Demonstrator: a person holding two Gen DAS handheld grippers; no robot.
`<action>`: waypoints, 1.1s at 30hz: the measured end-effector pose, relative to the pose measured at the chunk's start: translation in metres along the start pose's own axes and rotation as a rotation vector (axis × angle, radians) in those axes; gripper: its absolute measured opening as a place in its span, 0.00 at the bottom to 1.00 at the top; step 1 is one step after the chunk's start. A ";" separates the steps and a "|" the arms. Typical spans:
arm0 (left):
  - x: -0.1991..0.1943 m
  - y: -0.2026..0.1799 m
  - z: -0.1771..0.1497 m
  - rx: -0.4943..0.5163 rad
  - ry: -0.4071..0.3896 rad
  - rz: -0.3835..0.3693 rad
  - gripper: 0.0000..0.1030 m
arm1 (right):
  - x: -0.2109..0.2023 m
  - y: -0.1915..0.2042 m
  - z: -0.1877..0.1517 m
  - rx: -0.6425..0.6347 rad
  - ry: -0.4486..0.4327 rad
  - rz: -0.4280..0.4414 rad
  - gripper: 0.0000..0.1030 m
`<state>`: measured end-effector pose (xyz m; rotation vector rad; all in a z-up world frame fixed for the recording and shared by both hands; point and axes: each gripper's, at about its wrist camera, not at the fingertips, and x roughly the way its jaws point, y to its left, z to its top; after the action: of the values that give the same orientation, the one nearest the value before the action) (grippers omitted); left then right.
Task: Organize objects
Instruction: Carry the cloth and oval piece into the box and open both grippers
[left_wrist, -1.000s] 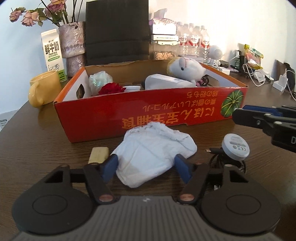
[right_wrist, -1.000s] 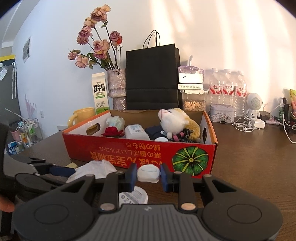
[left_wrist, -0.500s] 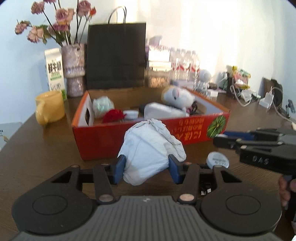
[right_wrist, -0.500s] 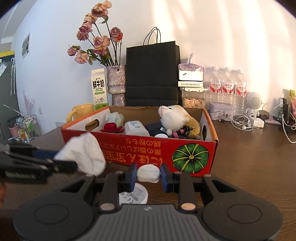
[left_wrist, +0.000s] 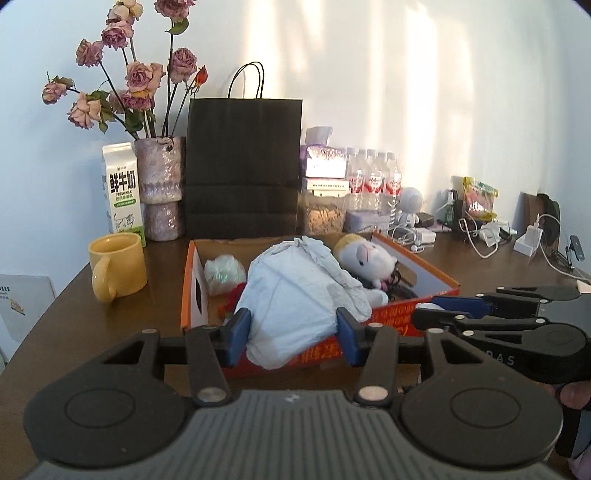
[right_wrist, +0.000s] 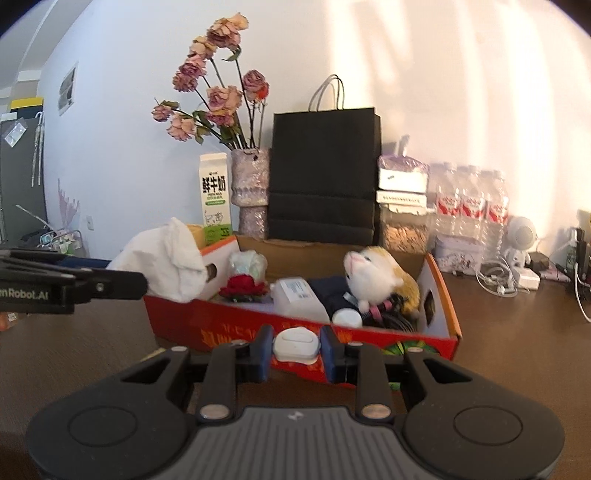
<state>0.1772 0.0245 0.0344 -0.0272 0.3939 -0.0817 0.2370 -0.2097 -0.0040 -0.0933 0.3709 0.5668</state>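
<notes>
My left gripper (left_wrist: 291, 334) is shut on a crumpled white cloth (left_wrist: 295, 295), held in the air just before the near wall of the red cardboard box (left_wrist: 402, 314). In the right wrist view the same cloth (right_wrist: 166, 262) hangs at the box's (right_wrist: 369, 341) left corner. My right gripper (right_wrist: 297, 349) is shut on a small white rounded case (right_wrist: 295, 343), low in front of the box's near wall. Inside the box lie a plush cat (right_wrist: 373, 277), a red rose (right_wrist: 243, 286), a white bottle (right_wrist: 299, 299) and a wrapped bundle (right_wrist: 247, 264).
Behind the box stand a black paper bag (left_wrist: 242, 168), a vase of dried roses (left_wrist: 159, 188), a milk carton (left_wrist: 122, 188) and a yellow mug (left_wrist: 116, 266). Water bottles (left_wrist: 373, 181), a small white robot figure (left_wrist: 410, 203) and chargers with cables (left_wrist: 491, 236) crowd the back right.
My left gripper closed on the white cloth, lifted it off the table and carried it up to the box. The right gripper rose a little with the white case.
</notes>
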 end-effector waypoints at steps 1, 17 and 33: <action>0.002 0.001 0.002 -0.002 -0.003 -0.002 0.49 | 0.002 0.002 0.003 -0.004 -0.003 0.002 0.25; 0.060 0.018 0.040 -0.061 -0.049 -0.023 0.49 | 0.070 0.011 0.054 -0.017 -0.028 -0.022 0.25; 0.131 0.035 0.055 -0.127 -0.036 -0.001 0.49 | 0.134 -0.009 0.073 0.015 -0.022 -0.050 0.25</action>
<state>0.3219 0.0494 0.0340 -0.1540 0.3626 -0.0572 0.3696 -0.1361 0.0141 -0.0816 0.3503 0.5158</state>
